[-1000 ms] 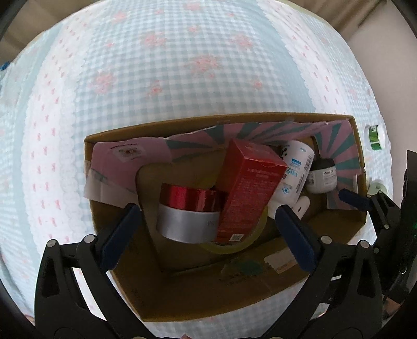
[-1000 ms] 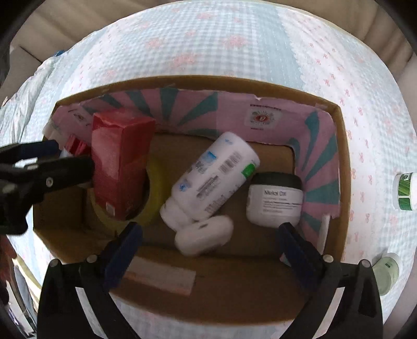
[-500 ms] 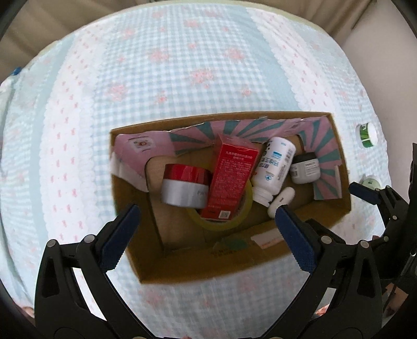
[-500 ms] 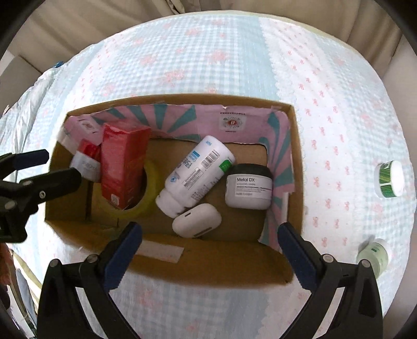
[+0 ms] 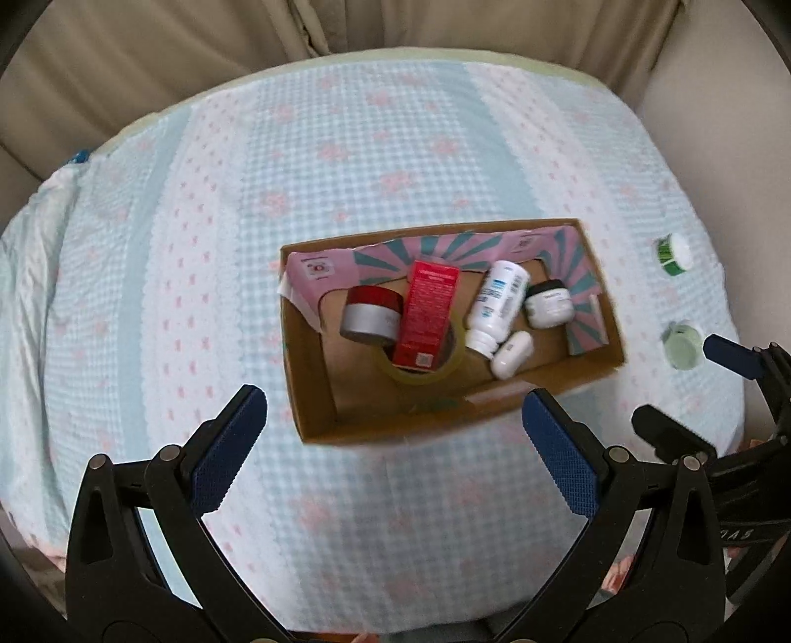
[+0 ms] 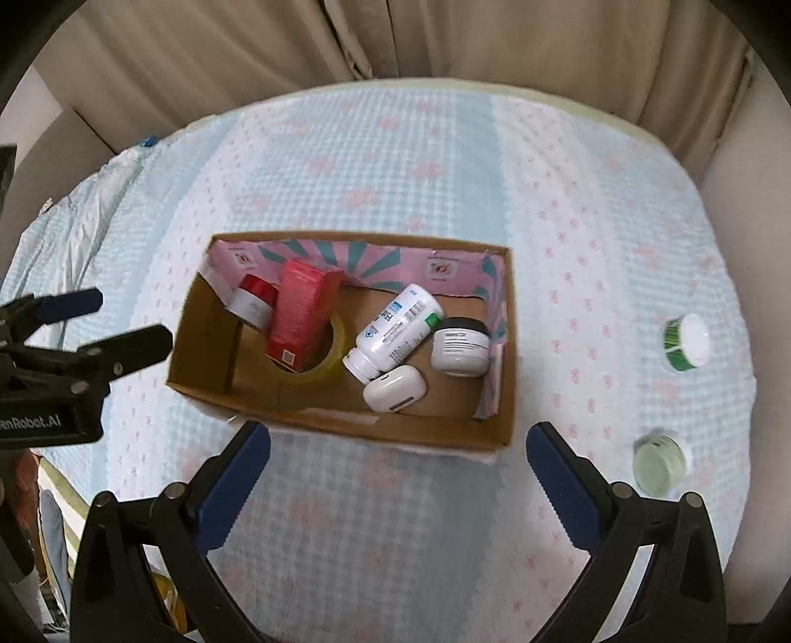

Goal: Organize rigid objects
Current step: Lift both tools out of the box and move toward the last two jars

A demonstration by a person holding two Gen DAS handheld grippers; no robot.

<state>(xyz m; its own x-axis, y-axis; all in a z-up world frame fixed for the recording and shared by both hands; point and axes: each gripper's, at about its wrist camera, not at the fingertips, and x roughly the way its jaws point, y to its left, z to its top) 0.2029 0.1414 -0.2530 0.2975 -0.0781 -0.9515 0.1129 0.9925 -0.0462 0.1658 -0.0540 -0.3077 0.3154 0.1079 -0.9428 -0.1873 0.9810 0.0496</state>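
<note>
Beige curtains (image 6: 277,44) hung behind a bed w/ a light-blue checked bedspread (image 5: 346,163) printed w/ pink flowers. A cardboard box (image 5: 316,390) sat on the spread, lined along the back & right walls w/ pink-and-teal paper.

Inside the box, left to right: a silver jar w/ red lid (image 5: 372,316) lay on its side near the left-back; a red carton (image 5: 426,316) leaned w/ its lower end inside a roll of yellowish tape (image 5: 452,363) lying flat on the box floor; a white bottle (image 5: 497,306) lay tilted, cap end toward the front; a small white case (image 5: 512,354) lay just beside the bottle's cap; a white jar w/ dark lid (image 5: 549,304) sat near the right wall.

Outside the box, well to its right on the spread: a green-and-white container (image 6: 687,342) on its side, & nearer the front edge a pale green jar (image 6: 660,462), upright.

Left gripper (image 5: 395,447) hovered above the spread in front of the box, blue-padded fingers (image 5: 230,447) wide apart, nothing between them. Right gripper (image 6: 398,467) likewise hung in front of the box, fingers (image 6: 556,477) spread wide & empty. Each gripper showed at the edge of the other's view, both clear of the box & everything in it.
</note>
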